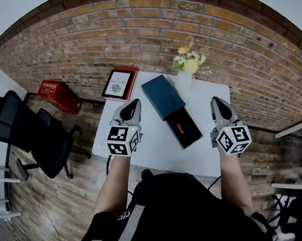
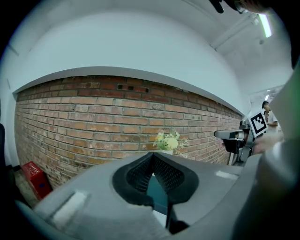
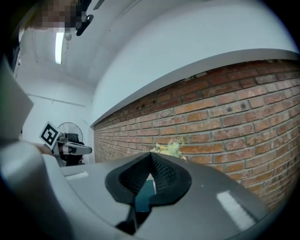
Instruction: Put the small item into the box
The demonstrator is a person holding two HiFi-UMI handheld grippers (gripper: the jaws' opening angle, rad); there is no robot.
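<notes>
On the white table (image 1: 158, 153), the small red item (image 1: 178, 129) lay in the black tray (image 1: 192, 135) projecting from the dark teal box (image 1: 161, 95). Left gripper (image 1: 133, 104) and right gripper (image 1: 215, 102) flanked the box without touching it, fingers (image 2: 140, 176) pressed together, holding nothing.

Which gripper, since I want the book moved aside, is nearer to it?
Left. The left gripper sits just below and right of the book in the head view; the right gripper is across the table, on the far side of the box.
</notes>
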